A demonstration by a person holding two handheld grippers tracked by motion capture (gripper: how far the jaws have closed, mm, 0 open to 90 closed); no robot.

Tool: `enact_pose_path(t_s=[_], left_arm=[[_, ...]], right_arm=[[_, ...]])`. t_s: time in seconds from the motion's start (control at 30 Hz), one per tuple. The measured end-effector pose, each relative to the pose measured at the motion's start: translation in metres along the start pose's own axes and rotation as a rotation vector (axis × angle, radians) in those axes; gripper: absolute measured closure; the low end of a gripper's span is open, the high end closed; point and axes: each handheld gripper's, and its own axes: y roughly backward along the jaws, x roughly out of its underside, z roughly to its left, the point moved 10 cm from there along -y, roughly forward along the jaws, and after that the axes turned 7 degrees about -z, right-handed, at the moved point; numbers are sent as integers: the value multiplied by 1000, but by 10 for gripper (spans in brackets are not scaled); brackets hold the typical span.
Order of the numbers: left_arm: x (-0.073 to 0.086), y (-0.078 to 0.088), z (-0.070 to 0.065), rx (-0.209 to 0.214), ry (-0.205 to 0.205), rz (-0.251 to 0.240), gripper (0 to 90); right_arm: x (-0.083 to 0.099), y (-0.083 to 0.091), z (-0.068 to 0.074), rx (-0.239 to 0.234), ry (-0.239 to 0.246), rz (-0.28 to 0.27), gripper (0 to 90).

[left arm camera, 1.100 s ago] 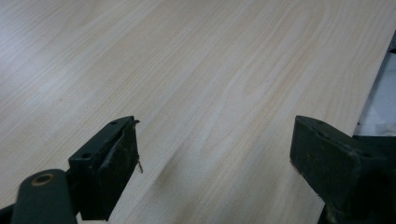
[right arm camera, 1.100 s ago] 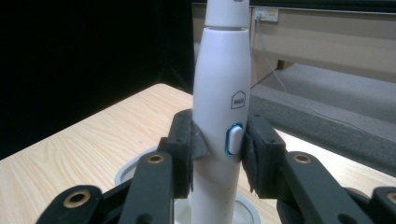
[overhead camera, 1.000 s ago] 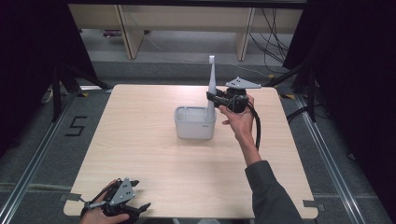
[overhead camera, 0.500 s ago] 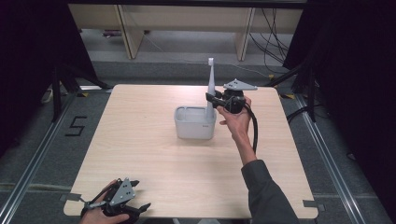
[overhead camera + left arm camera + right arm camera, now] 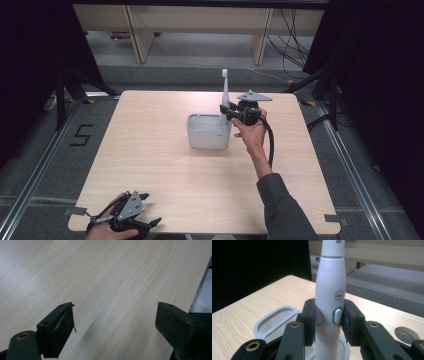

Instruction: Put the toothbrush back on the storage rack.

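Left gripper (image 5: 131,218): at the near left edge of the wooden table (image 5: 150,165), held in a hand, jaws spread apart over bare wood, gripping nothing. Grey holder (image 5: 208,131): mid-table, open-topped, two compartments. Right gripper (image 5: 231,112): just beside the holder's right end, jaws clamped on an electric toothbrush (image 5: 329,297). Toothbrush: white, upright, lower end standing in the holder's right compartment, blue-ringed button facing the right gripper view.

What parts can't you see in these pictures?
- Electric toothbrush: its head is cut off by the top edge in the right gripper view, and it looks tiny in the high view.
- Grey holder: its inside is too small to make out from above; the right gripper covers part of it.
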Motion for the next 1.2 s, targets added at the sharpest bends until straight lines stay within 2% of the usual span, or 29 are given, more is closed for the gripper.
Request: enact_pose_path(t_s=[0.07, 0.27, 0.3, 0.37, 0.43, 0.47, 0.5, 0.53, 0.57, 0.63, 0.67, 0.77, 0.87, 0.93, 0.97, 1.0, 1.07, 1.1, 1.13, 1.2], left_arm=[[0, 0, 1, -4, -3, -1, 148], [0, 0, 0, -3, 0, 1, 148], [0, 0, 0, -2, 0, 1, 148], [0, 0, 0, -1, 1, 0, 148], [1, 0, 1, -2, -3, 1, 148], [1, 0, 0, -2, -3, 1, 147], [0, 0, 0, -2, 0, 1, 148], [0, 0, 0, -1, 4, -4, 148], [1, 0, 0, -1, -3, 1, 148], [1, 0, 0, -2, -4, 1, 148], [0, 0, 0, -2, -3, 1, 148], [0, 0, 0, -1, 1, 2, 148], [0, -1, -1, -6, 10, -2, 148], [0, -1, -1, -3, -1, -1, 148], [0, -1, -1, -3, 0, 0, 148], [0, -1, -1, -1, 2, 2, 148], [0, 0, -1, -1, 0, 1, 148], [0, 0, -1, 0, -1, 1, 148], [0, 0, -1, 0, 1, 1, 148], [0, 0, 0, -1, 1, 1, 148]], right_arm=[[2, 0, 0, -8, 11, 4, 663], [9, 0, 1, -5, 0, 2, 663], [11, 0, -1, 4, 28, 19, 664], [13, 0, -1, -1, 36, 25, 663], [14, 0, 0, 1, 28, 24, 663], [15, 0, 0, -5, 38, 24, 664], [17, 1, 1, 0, 16, 24, 664], [18, 0, 0, -9, 30, 26, 664], [21, 1, 1, 3, 23, 33, 665], [22, 2, 0, -3, 30, 44, 667], [23, 2, 0, 4, 22, 36, 674], [20, 4, 3, -20, 15, 19, 730], [20, 5, 3, -6, 39, 33, 735], [20, 4, 4, -21, 53, 25, 735], [19, 4, 2, -10, 69, 22, 733], [20, 4, 4, -19, 52, 30, 729], [22, 4, 5, -18, 31, 38, 678], [22, 3, 2, -5, 58, 43, 616], [24, 2, 4, -13, 40, 50, 561], [27, 3, 4, -1, 29, 71, 527]])
